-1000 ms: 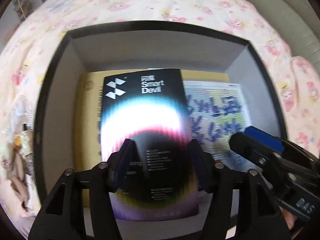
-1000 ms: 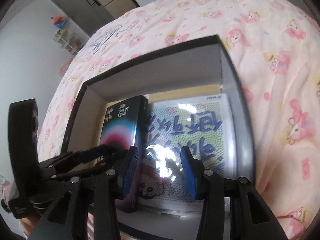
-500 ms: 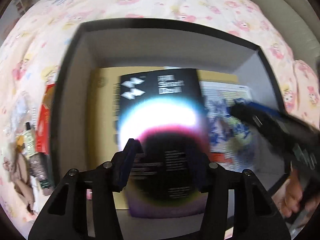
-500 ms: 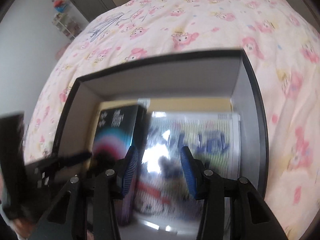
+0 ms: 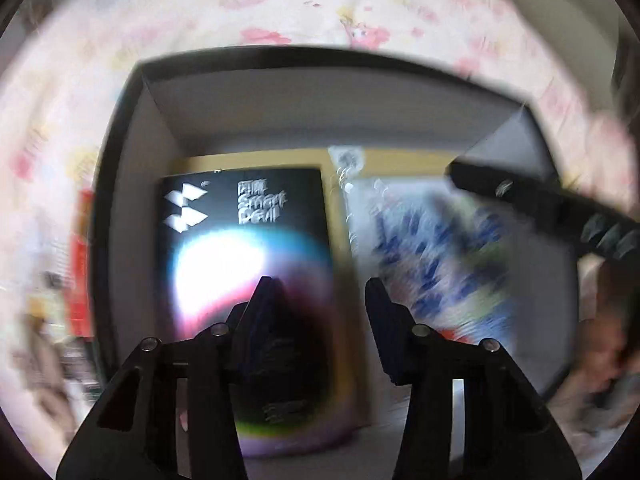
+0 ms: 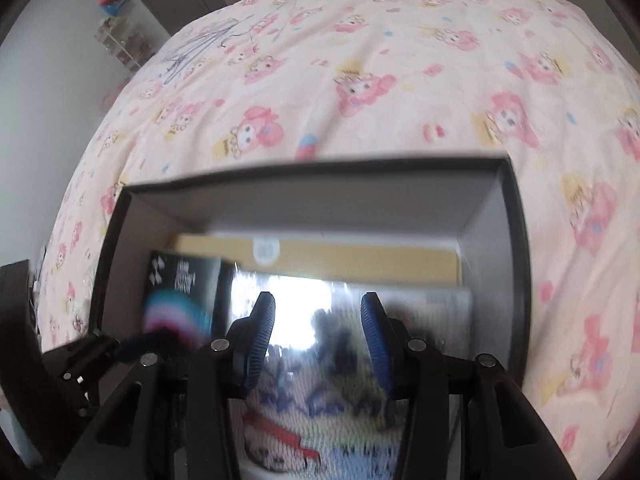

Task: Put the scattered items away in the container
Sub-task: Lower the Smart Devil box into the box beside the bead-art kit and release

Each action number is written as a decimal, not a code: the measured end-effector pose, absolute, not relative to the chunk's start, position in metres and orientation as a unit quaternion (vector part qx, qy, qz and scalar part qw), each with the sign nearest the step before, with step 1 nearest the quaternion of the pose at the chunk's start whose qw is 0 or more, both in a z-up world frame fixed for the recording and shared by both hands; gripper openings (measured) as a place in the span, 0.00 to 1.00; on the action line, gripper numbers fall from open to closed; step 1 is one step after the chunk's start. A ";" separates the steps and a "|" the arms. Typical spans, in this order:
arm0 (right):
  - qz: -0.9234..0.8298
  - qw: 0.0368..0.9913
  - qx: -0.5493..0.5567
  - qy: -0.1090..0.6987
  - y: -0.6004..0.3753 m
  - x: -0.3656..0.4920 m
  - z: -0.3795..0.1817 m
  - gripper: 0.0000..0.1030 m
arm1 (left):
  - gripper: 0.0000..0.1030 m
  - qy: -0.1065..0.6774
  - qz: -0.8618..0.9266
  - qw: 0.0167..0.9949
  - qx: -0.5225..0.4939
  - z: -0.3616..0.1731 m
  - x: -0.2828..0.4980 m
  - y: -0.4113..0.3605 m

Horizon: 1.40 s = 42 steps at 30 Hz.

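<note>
A grey container with a dark rim [image 5: 132,200] [image 6: 516,264] sits on a pink cartoon-print bedspread. Inside it lie a black "Smart Devil" box [image 5: 240,240] [image 6: 176,280], a plastic-wrapped colourful picture [image 5: 432,264] [image 6: 320,412] and a yellow envelope [image 6: 360,258] beneath them. My left gripper [image 5: 320,304] hovers over the black box's right edge. Its jaws are closing, with nothing between them. My right gripper [image 6: 318,320] hangs over the wrapped picture, half open and holding nothing. One black finger [image 5: 520,196] of the right gripper crosses the left wrist view.
A red packet [image 5: 80,264] and several blurred small items lie on the bedspread [image 6: 360,60] left of the container. A hand [image 5: 600,344] shows at the right edge. A shelf [image 6: 120,40] and a wardrobe stand beyond the bed.
The black box no longer sits between my left fingers; that gripper slid right and its jaws narrowed. The right gripper drifted sideways over the container, its jaws unchanged.
</note>
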State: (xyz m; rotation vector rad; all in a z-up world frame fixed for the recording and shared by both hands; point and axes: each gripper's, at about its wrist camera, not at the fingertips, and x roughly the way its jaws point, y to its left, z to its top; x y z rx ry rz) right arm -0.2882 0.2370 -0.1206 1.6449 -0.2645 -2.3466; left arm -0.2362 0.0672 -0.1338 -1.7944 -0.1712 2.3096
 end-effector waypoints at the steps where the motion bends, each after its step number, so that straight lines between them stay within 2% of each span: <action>1: -0.809 0.133 0.566 -0.083 0.233 -0.292 -0.122 0.40 | 0.44 -0.059 0.794 0.095 -0.597 -0.131 -0.245 0.062; 5: -0.808 0.149 0.568 -0.049 0.216 -0.309 -0.134 0.40 | 0.34 -0.079 0.808 0.071 -0.579 -0.134 -0.285 0.051; 9: -0.796 0.161 0.582 -0.041 0.202 -0.323 -0.153 0.40 | 0.34 -0.057 0.798 0.054 -0.597 -0.146 -0.318 0.067; 16: -0.783 0.165 0.597 -0.054 0.205 -0.312 -0.159 0.40 | 0.32 -0.033 0.791 0.057 -0.608 -0.138 -0.298 0.058; 22: -0.814 0.157 0.554 -0.084 0.226 -0.278 -0.123 0.40 | 0.32 -0.076 0.814 0.112 -0.566 -0.100 -0.262 0.049; 26: -0.825 0.164 0.536 -0.072 0.228 -0.242 -0.102 0.40 | 0.32 -0.124 0.774 0.172 -0.597 -0.116 -0.239 0.063; 27: -0.820 0.169 0.541 -0.079 0.229 -0.233 -0.103 0.40 | 0.26 -0.134 0.765 0.181 -0.604 -0.117 -0.230 0.064; 34: -0.801 0.161 0.570 -0.089 0.231 -0.210 -0.123 0.40 | 0.25 -0.148 0.728 0.196 -0.640 -0.141 -0.207 0.065; 36: -0.796 0.164 0.575 -0.094 0.232 -0.205 -0.127 0.40 | 0.22 -0.136 0.736 0.178 -0.638 -0.140 -0.210 0.066; 38: -0.794 0.158 0.581 -0.083 0.230 -0.202 -0.132 0.40 | 0.11 -0.134 0.739 0.159 -0.641 -0.140 -0.213 0.064; 42: -0.798 0.136 0.582 -0.076 0.239 -0.196 -0.133 0.40 | 0.10 -0.147 0.740 0.150 -0.639 -0.140 -0.214 0.060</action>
